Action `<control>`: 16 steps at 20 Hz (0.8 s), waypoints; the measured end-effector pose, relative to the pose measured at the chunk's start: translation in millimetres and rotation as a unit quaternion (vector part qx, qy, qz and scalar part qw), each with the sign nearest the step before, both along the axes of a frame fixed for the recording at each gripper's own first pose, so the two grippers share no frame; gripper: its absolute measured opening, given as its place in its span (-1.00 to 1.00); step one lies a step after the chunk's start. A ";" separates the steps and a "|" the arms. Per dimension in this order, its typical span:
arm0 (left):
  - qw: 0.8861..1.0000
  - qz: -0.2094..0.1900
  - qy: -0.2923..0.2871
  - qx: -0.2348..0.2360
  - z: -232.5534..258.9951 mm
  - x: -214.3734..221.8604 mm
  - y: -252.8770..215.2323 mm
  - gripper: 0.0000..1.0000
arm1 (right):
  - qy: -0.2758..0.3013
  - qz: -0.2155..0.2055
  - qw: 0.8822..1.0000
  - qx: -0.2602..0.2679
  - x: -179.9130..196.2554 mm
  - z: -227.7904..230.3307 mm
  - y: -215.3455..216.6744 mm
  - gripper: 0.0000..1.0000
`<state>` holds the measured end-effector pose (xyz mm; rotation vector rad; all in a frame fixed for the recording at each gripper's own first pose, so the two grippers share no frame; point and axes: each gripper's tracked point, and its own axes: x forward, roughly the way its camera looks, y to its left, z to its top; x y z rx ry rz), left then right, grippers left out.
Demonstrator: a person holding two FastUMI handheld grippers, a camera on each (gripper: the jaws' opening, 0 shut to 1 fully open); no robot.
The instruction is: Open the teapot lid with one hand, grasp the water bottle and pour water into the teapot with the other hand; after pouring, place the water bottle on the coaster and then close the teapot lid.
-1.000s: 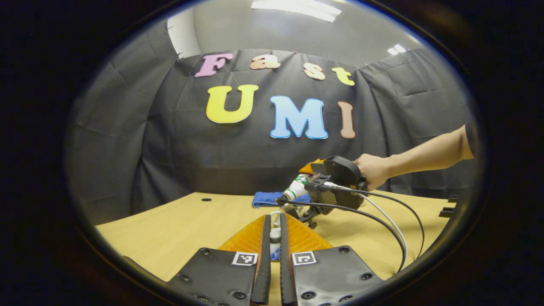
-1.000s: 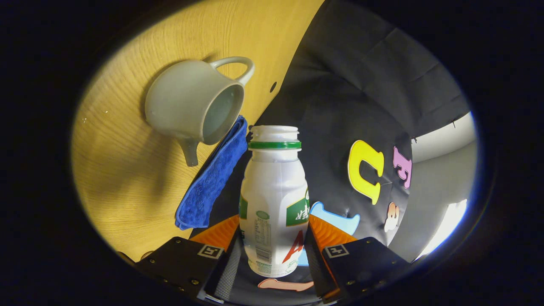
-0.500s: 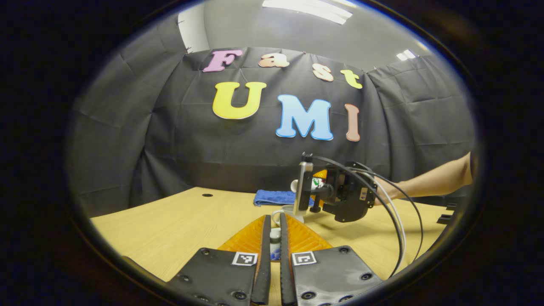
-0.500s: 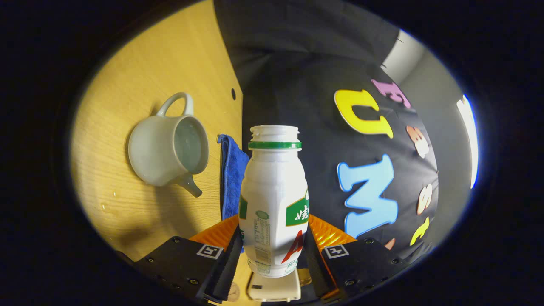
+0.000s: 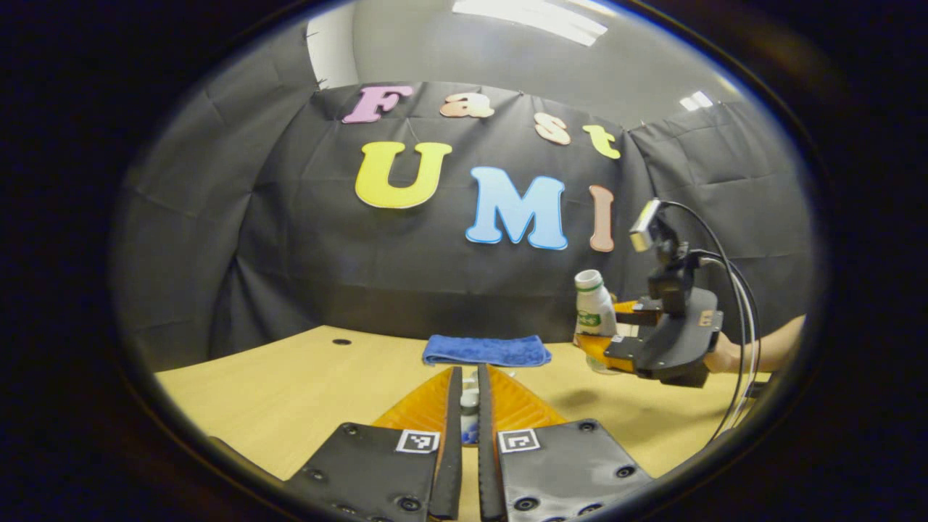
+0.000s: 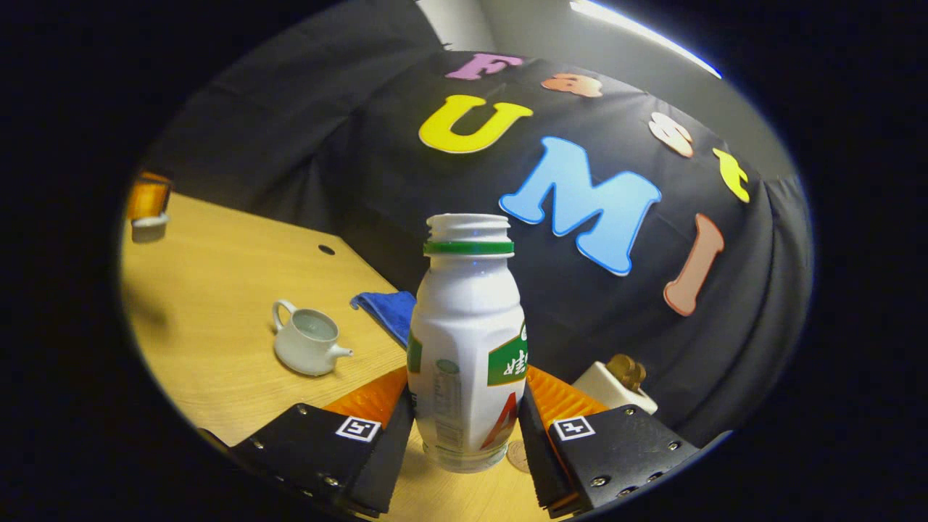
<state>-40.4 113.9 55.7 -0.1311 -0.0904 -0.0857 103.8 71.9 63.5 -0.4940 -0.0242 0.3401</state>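
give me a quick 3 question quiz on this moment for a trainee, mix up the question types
1. True or false: the water bottle is tipped over the teapot and pouring.
2. Multiple choice: what is the right gripper holding between its jaws? A) the blue cloth B) the water bottle C) the teapot
3. Fill in: in the right gripper view the teapot stands on the table with its top ____.

Key
1. False: the bottle is upright and well to the side of the teapot.
2. B
3. open; the left gripper has its jaws nearly closed on a small whitish thing, probably the lid.
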 end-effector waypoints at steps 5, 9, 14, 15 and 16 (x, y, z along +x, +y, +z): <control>1.000 -0.021 -0.008 0.016 19.2 71.6 -25.0 -0.61 | 0.071 0.000 0.988 0.141 -31.7 3.2 -51.2 0.42; 0.999 -0.025 0.020 0.022 -0.9 132.3 -37.0 -0.61 | 0.050 -0.027 0.987 0.149 -35.2 6.9 -103.4 0.43; 0.997 -0.020 0.068 0.027 -35.8 178.8 -44.7 -0.61 | 0.058 -0.040 0.986 0.154 -31.2 -4.7 -135.4 0.43; 0.997 -0.016 0.069 0.029 -35.5 183.1 -42.9 -0.61 | 0.054 -0.042 0.986 0.153 -27.7 -5.1 -139.2 0.43; 0.997 -0.011 0.067 0.032 -34.5 186.9 -41.4 -0.61 | 0.051 -0.046 0.986 0.151 -25.5 -5.2 -143.5 0.43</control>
